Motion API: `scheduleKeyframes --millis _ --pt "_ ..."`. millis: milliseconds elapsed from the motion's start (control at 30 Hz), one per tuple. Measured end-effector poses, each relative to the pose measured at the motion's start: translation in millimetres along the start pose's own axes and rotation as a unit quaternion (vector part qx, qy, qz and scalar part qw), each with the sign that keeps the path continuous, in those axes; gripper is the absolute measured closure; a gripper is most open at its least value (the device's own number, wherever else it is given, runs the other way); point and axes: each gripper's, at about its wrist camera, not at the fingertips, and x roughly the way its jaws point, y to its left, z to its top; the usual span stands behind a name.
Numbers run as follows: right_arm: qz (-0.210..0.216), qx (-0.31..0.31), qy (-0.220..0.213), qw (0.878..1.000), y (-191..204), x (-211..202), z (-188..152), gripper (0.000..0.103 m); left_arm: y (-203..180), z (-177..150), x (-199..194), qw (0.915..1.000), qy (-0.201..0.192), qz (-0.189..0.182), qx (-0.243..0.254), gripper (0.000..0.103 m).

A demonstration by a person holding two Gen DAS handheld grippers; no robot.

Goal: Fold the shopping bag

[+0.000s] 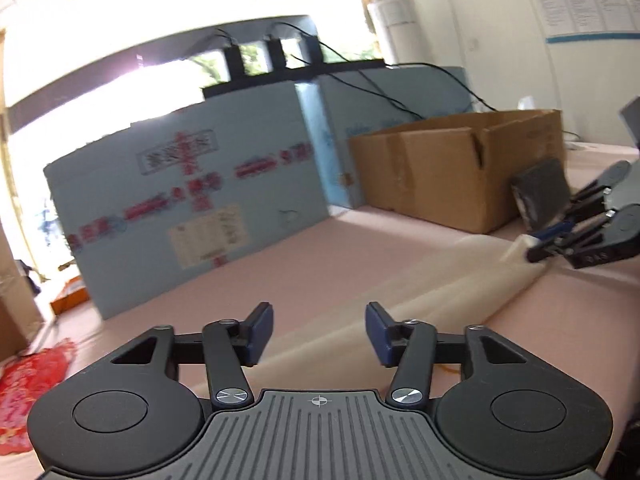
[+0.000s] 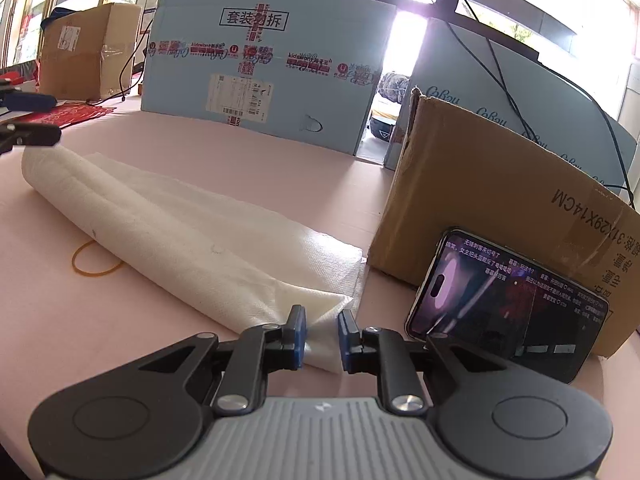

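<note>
The white non-woven shopping bag (image 2: pixel 192 236) lies folded into a long strip on the pink table (image 2: pixel 280 176). My right gripper (image 2: pixel 322 334) is closed on the strip's near corner, the fabric pinched between its blue pads. The bag also shows in the left wrist view (image 1: pixel 460 276), running toward the right gripper (image 1: pixel 538 246) at the far right. My left gripper (image 1: pixel 320 334) is open and empty, hovering above the strip's other end. Its tips show at the left edge of the right wrist view (image 2: pixel 32 120).
A phone (image 2: pixel 508 308) with its screen lit leans against a brown cardboard box (image 2: pixel 500 184) on the right. A large light-blue carton (image 2: pixel 260 72) stands at the back. A yellow rubber band (image 2: pixel 94 260) lies beside the bag. Red printed bags (image 2: pixel 76 114) lie at far left.
</note>
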Motion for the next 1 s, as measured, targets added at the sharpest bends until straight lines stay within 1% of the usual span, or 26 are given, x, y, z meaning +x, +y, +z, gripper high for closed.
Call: scheduleKeyframes --millis 33,100,167,300,367,433,533,633,700,733,767,867,933,967,1000 --pt "0.0 0.003 0.0 1.0 -0.9 -0.5 -0.4 0.083 -5.1 -0.7 8.2 0.9998 0.013 -0.011 0.008 0.07" --pt "0.001 0.009 -0.001 1.0 -3.1 -1.9 -1.4 0.083 -9.8 -3.5 24.8 0.9981 0.05 -0.027 0.024 0.07" --pt "-0.003 0.007 0.0 1.0 -5.3 -6.5 -2.8 0.083 -8.8 -4.0 30.8 0.9967 0.069 -0.039 0.02 0.07" --pt "-0.024 0.001 -0.008 1.0 -14.0 -24.0 -5.5 0.079 -3.7 -4.2 34.0 0.996 0.076 -0.046 0.012 0.067" --pt "-0.027 -0.014 -0.016 0.999 -15.8 -34.3 -6.9 0.072 -1.2 -4.3 36.0 0.9957 0.078 -0.05 0.004 0.066" --pt "-0.025 -0.042 -0.026 0.998 -11.8 -42.2 -7.4 0.057 1.5 -6.7 37.0 0.9955 0.08 -0.051 -0.007 0.06" --pt "-0.014 -0.091 -0.035 0.995 2.8 -45.1 -3.6 0.055 4.9 -8.3 36.4 0.9949 0.083 -0.054 -0.023 0.057" --pt "0.014 -0.144 -0.034 0.989 24.3 -36.3 3.2 0.055 10.2 -9.7 36.6 0.9936 0.084 -0.063 -0.04 0.056" --pt "0.021 -0.185 -0.03 0.982 38.7 -29.1 6.1 0.055 16.8 -10.7 38.6 0.9918 0.087 -0.073 -0.06 0.053" --pt "0.024 -0.212 -0.025 0.977 46.7 -24.0 7.1 0.055 18.8 -11.4 38.7 0.9911 0.087 -0.076 -0.066 0.052" --pt "0.026 -0.24 -0.02 0.97 54.8 -18.5 8.2 0.055 20.9 -11.9 39.3 0.9903 0.088 -0.079 -0.073 0.052" --pt "0.013 -0.31 -0.027 0.95 73.2 -7.9 11.5 0.055 24.9 -13.0 40.3 0.9887 0.089 -0.086 -0.084 0.051" --pt "0.004 -0.363 -0.035 0.931 87.1 -1.2 12.6 0.056 26.3 -13.4 40.4 0.9881 0.089 -0.089 -0.088 0.051" --pt "0.0 -0.389 -0.039 0.92 94.1 2.1 13.1 0.057 28.0 -13.6 40.4 0.9875 0.089 -0.092 -0.093 0.051" --pt "-0.004 -0.419 -0.045 0.907 101.9 5.4 12.1 0.06 29.0 -13.5 40.3 0.9871 0.088 -0.095 -0.094 0.051"
